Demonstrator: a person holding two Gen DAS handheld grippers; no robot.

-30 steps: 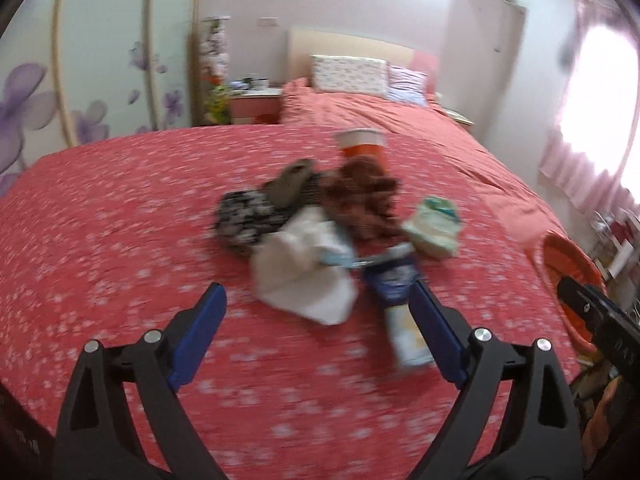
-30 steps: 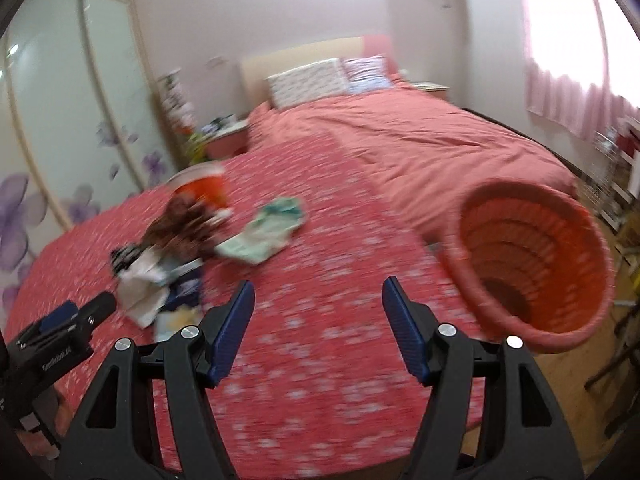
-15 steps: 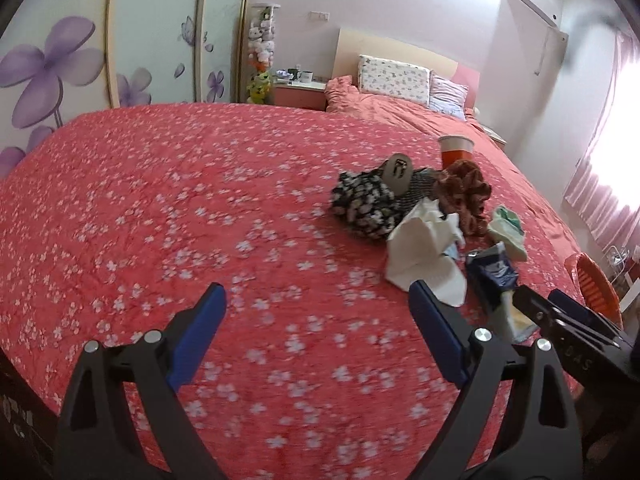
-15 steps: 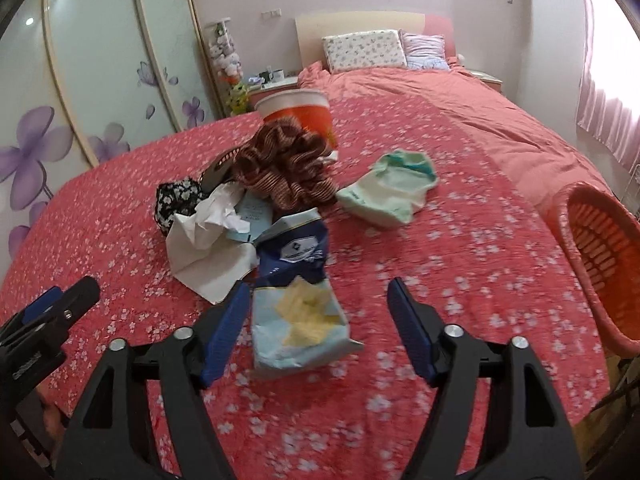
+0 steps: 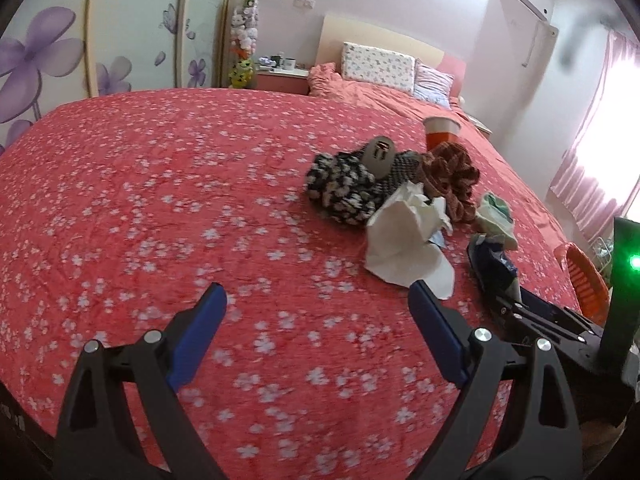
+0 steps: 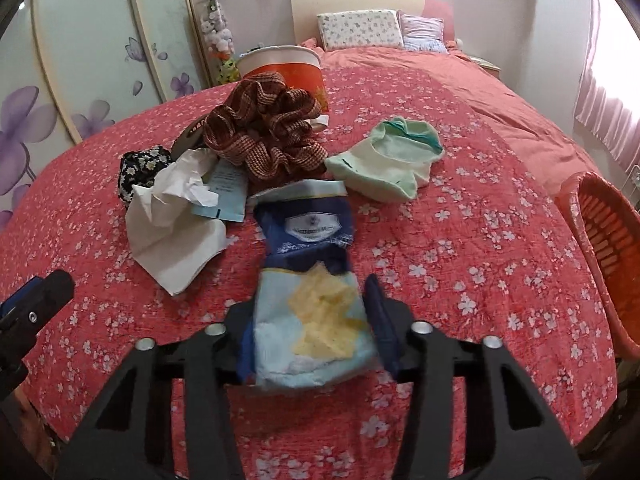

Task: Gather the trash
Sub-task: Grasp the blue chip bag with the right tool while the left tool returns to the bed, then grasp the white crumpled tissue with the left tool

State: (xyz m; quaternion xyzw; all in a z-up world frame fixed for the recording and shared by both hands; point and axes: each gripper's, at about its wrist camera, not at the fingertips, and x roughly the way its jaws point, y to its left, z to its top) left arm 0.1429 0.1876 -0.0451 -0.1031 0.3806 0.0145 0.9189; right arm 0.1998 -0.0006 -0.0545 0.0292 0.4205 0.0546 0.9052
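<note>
A blue and yellow snack bag (image 6: 310,280) lies on the red flowered bedspread (image 6: 460,240), and my right gripper (image 6: 310,320) is shut on its near end. The bag also shows in the left wrist view (image 5: 494,268). A crumpled white tissue (image 6: 172,216) lies left of it, with a pale blue slip (image 6: 224,188) beside it. A paper cup (image 6: 288,70) stands behind the pile. My left gripper (image 5: 316,320) is open and empty above the bedspread, left of the tissue (image 5: 408,240).
A brown scrunchie (image 6: 264,132), a black flowered scrunchie (image 6: 140,168), a grey clip (image 5: 380,156) and a pale green cloth (image 6: 388,164) lie in the pile. An orange basket (image 6: 608,248) stands off the bed's right edge. Pillows and a nightstand are at the far end.
My right gripper moved forward and closed on the snack bag's near end. My left gripper stayed open and shifted slightly, keeping the pile to its right.
</note>
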